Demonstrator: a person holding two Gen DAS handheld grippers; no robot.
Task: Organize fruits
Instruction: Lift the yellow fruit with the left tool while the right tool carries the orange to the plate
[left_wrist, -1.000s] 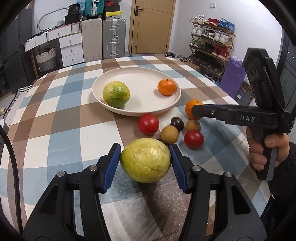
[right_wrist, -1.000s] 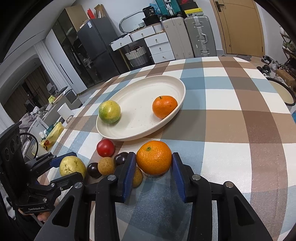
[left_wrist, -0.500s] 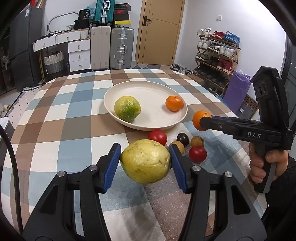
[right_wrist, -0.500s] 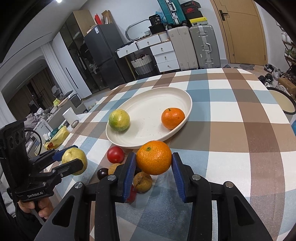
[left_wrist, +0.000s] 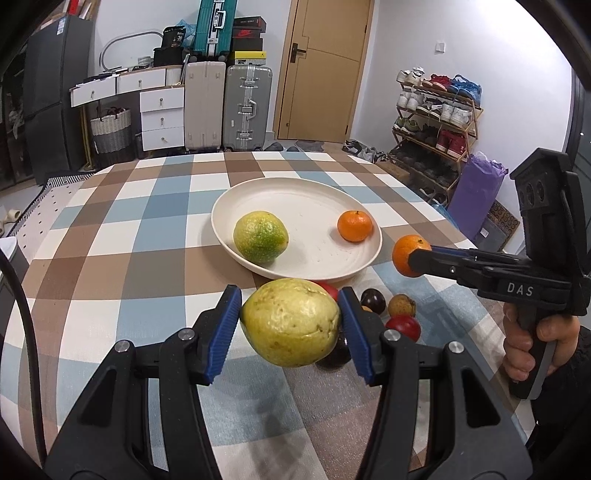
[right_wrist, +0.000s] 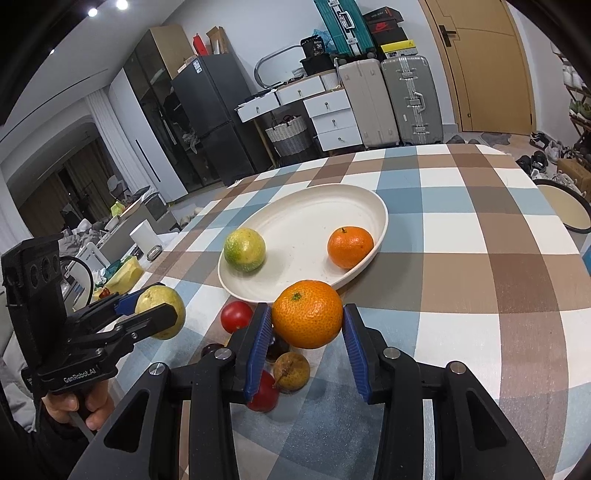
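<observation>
My left gripper (left_wrist: 290, 326) is shut on a yellow-green guava (left_wrist: 291, 325) and holds it in the air, short of the plate. My right gripper (right_wrist: 306, 328) is shut on an orange (right_wrist: 307, 319), also lifted, near the plate's front rim. The cream plate (left_wrist: 310, 192) holds a green-yellow citrus (left_wrist: 260, 236) and a small orange (left_wrist: 354, 226). In the right wrist view the left gripper (right_wrist: 157, 314) with the guava (right_wrist: 162, 301) is at the left. In the left wrist view the held orange (left_wrist: 406, 254) is at the right.
Loose small fruits lie on the checked tablecloth in front of the plate: a red tomato (right_wrist: 236, 315), a brown fruit (right_wrist: 291, 371), a dark plum (left_wrist: 373, 297) and another red fruit (left_wrist: 404, 326). Suitcases, drawers and a shoe rack stand beyond the table.
Both grippers have lifted their fruit off the table, higher above the loose fruits, and the plate now sits lower in both views.
</observation>
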